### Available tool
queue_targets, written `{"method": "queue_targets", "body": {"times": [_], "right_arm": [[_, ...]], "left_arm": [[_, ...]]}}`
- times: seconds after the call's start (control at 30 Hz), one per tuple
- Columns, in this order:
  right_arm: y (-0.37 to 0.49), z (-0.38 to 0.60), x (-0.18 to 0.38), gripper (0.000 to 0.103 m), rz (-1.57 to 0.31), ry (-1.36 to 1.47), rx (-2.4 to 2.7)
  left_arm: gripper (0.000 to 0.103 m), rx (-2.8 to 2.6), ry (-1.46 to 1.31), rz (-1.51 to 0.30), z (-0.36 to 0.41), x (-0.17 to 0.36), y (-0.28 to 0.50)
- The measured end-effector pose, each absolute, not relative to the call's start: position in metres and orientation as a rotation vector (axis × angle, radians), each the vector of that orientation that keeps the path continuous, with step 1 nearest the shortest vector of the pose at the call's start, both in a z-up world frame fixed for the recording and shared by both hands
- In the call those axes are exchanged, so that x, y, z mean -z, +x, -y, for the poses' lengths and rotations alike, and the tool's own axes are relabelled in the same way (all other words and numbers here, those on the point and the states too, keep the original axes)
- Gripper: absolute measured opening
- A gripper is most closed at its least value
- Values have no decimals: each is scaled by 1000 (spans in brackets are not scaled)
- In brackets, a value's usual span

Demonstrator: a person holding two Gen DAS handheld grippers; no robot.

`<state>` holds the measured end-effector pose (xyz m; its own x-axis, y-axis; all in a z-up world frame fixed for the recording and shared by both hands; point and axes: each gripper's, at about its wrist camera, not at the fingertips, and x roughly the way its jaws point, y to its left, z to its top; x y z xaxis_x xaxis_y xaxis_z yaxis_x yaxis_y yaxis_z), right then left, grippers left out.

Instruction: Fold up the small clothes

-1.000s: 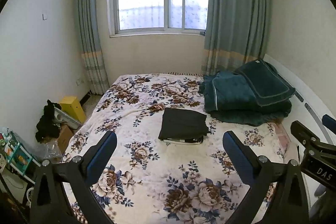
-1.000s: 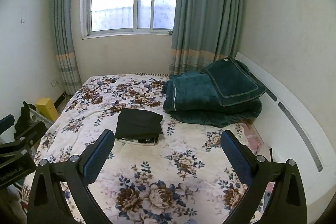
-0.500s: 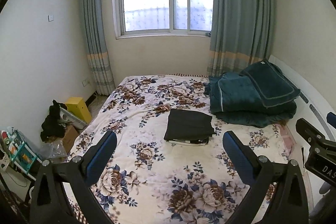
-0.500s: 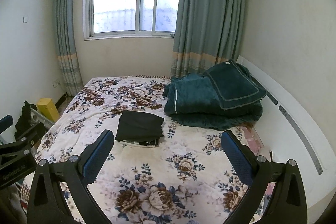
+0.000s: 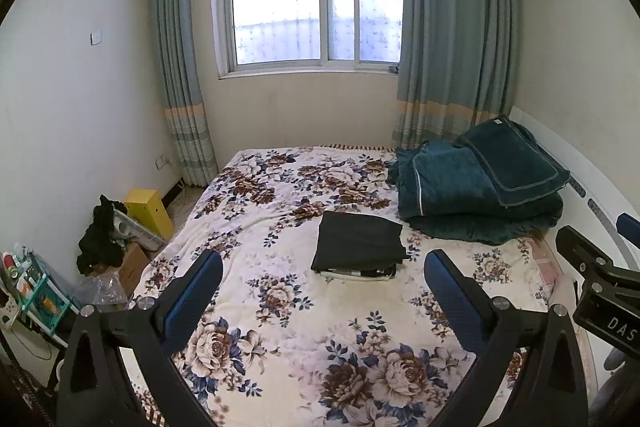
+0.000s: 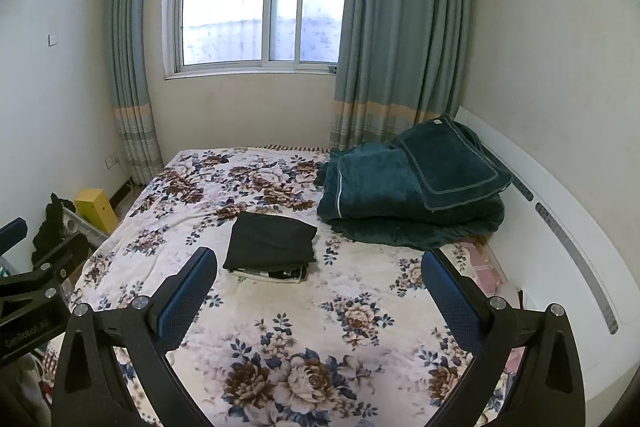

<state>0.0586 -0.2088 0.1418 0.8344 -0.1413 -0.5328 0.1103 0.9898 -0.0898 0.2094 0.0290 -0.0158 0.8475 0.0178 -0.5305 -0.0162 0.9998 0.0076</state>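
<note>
Legible writing: your right gripper's body, seen at the left wrist view's right edge, reads "DAS"; your left gripper's body, at the right wrist view's left edge, reads "GenRobot.AI".

Your left gripper (image 5: 323, 269) is spread wide, empty, held above the floral bedspread (image 5: 280, 339). Your right gripper (image 6: 319, 269) is likewise spread and empty.

The folded black garment (image 5: 357, 242) lies mid-bed on top of a striped item (image 5: 352, 273), just beside the folded teal blankets (image 5: 476, 195) near the headboard (image 6: 568, 223).

Against the frame one second earlier: both cameras sit higher and farther back, so the window (image 5: 316, 3) and the yellow box (image 5: 149, 211) show more fully. The garment stack has not moved.
</note>
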Motion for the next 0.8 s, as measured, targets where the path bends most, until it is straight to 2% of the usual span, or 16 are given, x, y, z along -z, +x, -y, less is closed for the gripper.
{"method": "queue_targets", "body": {"times": [0.8], "right_arm": [[54,213,-138,103,-566,-40,126]], "left_arm": [[103,-19,-9,-536,-29,6,208]]}}
